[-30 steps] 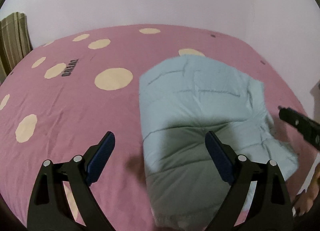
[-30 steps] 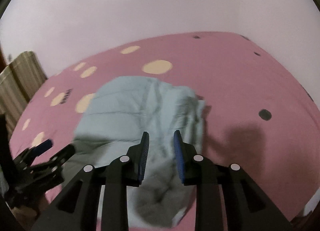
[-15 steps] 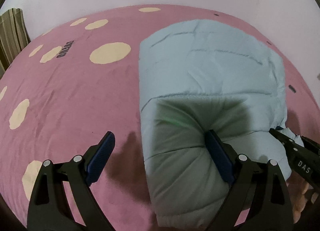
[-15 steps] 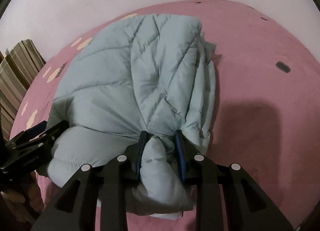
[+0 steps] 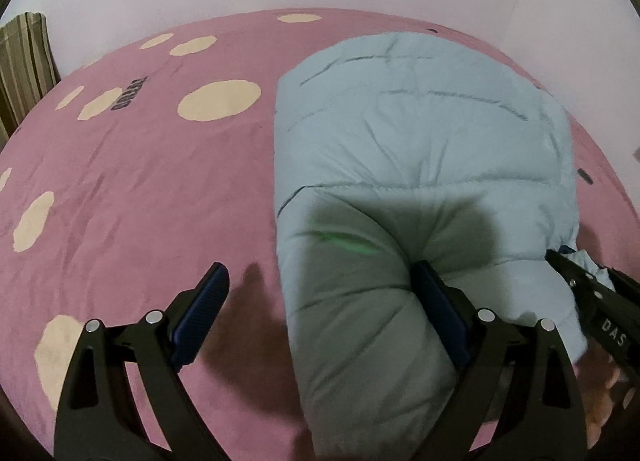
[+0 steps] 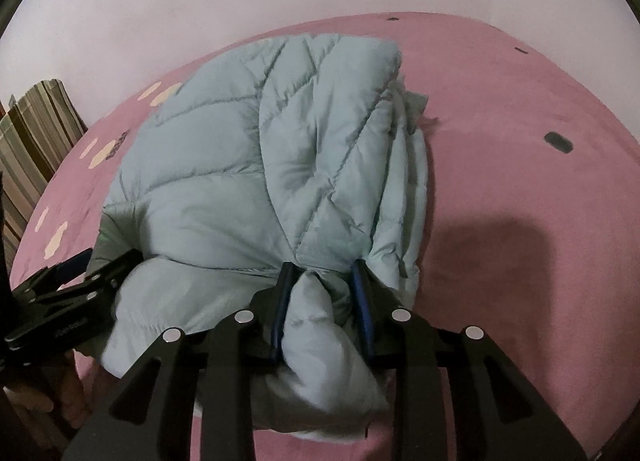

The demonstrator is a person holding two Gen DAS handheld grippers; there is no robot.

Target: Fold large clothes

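Note:
A light blue quilted puffer jacket (image 5: 420, 133) lies folded on the pink bed cover (image 5: 140, 189). My left gripper (image 5: 320, 273) is open wide over the jacket's near left edge. Its right pad (image 5: 436, 301) presses into the padding and its left pad hangs over bare cover. In the right wrist view my right gripper (image 6: 322, 269) is shut on a bunched fold at the near edge of the jacket (image 6: 240, 181). Each gripper shows at the edge of the other's view: the right gripper (image 5: 592, 293), the left gripper (image 6: 76, 273).
The bed cover (image 6: 520, 121) has cream spots on the left and small dark marks on the right. A striped cloth (image 5: 20, 61) stands at the far left by the pale wall. A person's hand (image 5: 604, 401) shows behind the right gripper.
Both grippers have sunk toward the bed and the jacket fills more of each view. A bunch of jacket now sits squeezed between the right pads. The left jaws have stayed wide.

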